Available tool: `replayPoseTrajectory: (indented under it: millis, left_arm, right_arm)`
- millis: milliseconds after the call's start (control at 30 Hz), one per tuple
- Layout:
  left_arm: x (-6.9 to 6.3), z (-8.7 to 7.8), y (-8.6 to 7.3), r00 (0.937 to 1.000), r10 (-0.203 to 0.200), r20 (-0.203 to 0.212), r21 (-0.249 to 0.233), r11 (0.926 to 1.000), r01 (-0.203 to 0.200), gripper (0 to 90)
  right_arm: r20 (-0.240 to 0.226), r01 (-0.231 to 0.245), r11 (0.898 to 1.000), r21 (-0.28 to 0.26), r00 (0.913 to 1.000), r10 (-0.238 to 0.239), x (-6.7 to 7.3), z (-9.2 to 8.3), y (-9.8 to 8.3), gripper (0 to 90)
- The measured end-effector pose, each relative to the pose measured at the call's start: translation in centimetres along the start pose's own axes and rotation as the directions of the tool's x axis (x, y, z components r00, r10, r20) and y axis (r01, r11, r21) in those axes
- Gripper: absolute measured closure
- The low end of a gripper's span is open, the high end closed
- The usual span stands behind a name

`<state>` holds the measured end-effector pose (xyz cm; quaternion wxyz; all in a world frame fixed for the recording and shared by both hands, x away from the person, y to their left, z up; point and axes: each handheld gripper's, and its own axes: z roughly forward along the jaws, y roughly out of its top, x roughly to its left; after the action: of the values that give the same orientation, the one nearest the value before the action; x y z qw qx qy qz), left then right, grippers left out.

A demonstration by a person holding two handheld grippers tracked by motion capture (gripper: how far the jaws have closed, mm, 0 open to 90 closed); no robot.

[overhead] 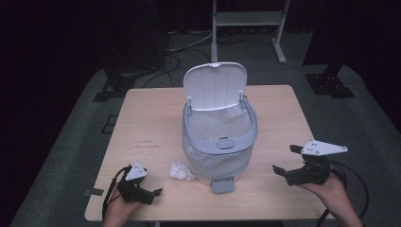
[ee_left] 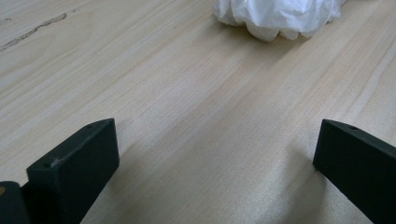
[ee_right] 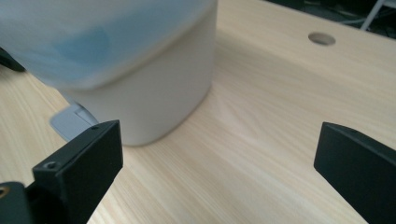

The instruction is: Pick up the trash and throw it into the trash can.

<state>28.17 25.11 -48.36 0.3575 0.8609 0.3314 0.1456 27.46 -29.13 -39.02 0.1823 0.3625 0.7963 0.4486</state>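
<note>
Tongs (overhead: 286, 160) agape beside bag-lined, lid-up bin (overhead: 219, 142)

a lab-like recording room: dark curtains (overhead: 56, 28), grey carpet (overhead: 71, 123), floor cables (overhead: 179, 47), stand feet (overhead: 331, 85) around one wooden tabletop (overhead: 151, 123).

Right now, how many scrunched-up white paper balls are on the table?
1. The crumpled paper ball lies on the table, just left of the open bin, ahead of the left gripper. More could be hidden inside the bin.
</note>
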Motion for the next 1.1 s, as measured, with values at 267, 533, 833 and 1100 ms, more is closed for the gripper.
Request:
replayPoseTrajectory:
  millis: [267, 533, 833, 1100]
  left_arm:
    - [0.0, 0.0, 0.0, 1.0000, 0.000, 0.000, 0.000, 1.0000, 0.000, 0.0]
    - [0.0, 0.0, 0.0, 1.0000, -0.001, 0.000, -0.002, 1.0000, 0.001, 0.0]
    - [0.0, 0.0, 0.0, 1.0000, 0.000, 0.000, -0.002, 1.0000, 0.000, 0.0]
    - [0.0, 0.0, 0.0, 1.0000, 0.000, 0.000, -0.001, 1.0000, 0.000, 0.0]
  right_arm:
    - [0.030, -0.027, 0.999, 0.036, 0.9992, 0.026, -0.9, 0.9, -2.1, 0.4]
    - [0.038, -0.049, 0.997, 0.055, 0.9982, 0.047, -1.6, 1.5, -3.8, 0.4]
    - [0.051, -0.049, 0.992, 0.113, 0.9978, 0.043, -2.0, 2.9, -5.2, 0.4]
    - [0.072, -0.058, 0.979, 0.196, 0.9964, 0.045, -2.2, 4.2, -6.4, 0.4]
